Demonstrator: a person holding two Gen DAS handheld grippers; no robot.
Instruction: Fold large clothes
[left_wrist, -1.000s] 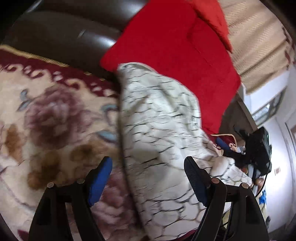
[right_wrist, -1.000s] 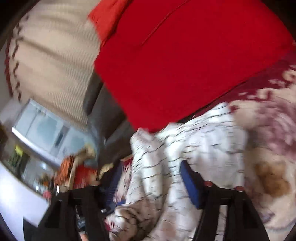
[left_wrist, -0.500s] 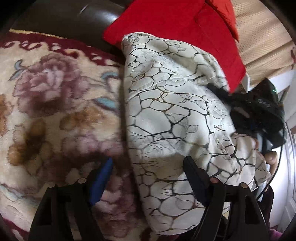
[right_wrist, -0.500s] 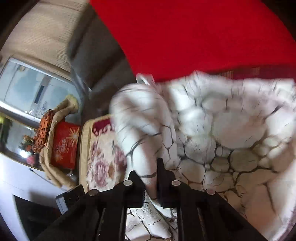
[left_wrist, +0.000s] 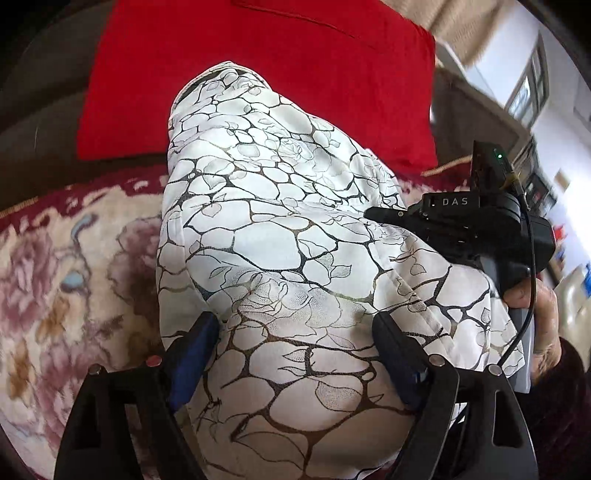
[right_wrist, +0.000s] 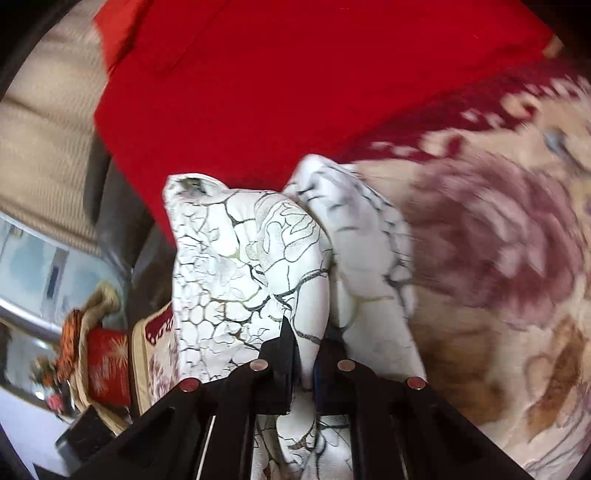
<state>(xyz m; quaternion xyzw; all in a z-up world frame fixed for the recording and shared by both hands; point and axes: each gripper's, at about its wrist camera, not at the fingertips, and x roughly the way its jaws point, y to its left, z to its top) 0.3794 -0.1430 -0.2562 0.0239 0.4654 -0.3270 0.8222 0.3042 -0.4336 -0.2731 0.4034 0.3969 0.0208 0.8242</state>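
Garment: a white padded garment (left_wrist: 280, 236) printed with dark crackle lines and faint rose outlines; it is bunched into a long mound with soft creases.
Garment's place: it lies on a plush floral blanket (left_wrist: 66, 280), cream with mauve roses and a dark red border, and its far end reaches a red cushion (left_wrist: 258, 74).
Garment in the right wrist view: a thick fold of it (right_wrist: 295, 266) rises between the fingers, with more white folds on either side (the right side is blurred).
Cushion and seat: the red cushion leans on a dark sofa back (left_wrist: 40, 85); a beige curtain (right_wrist: 44, 118) hangs behind.
Container: a tan basket (right_wrist: 88, 350) stands at the far left of the right wrist view, with a red cloth bearing pale starburst marks (right_wrist: 107, 369) in it; an orange patterned thing sits at its rim, too blurred to name.
Left gripper (left_wrist: 295, 354): its jaws stand wide and have just been opening; the garment's near end bulges up between the blue pads (left_wrist: 188, 358), and whether they press on it cannot be told.
Right gripper (right_wrist: 304, 354): its jaws are pinched nearly together on the fold of the garment.
Right gripper from the left wrist view: the black tool (left_wrist: 476, 225) rests against the mound's right side, with a person's hand (left_wrist: 539, 310) on its grip.
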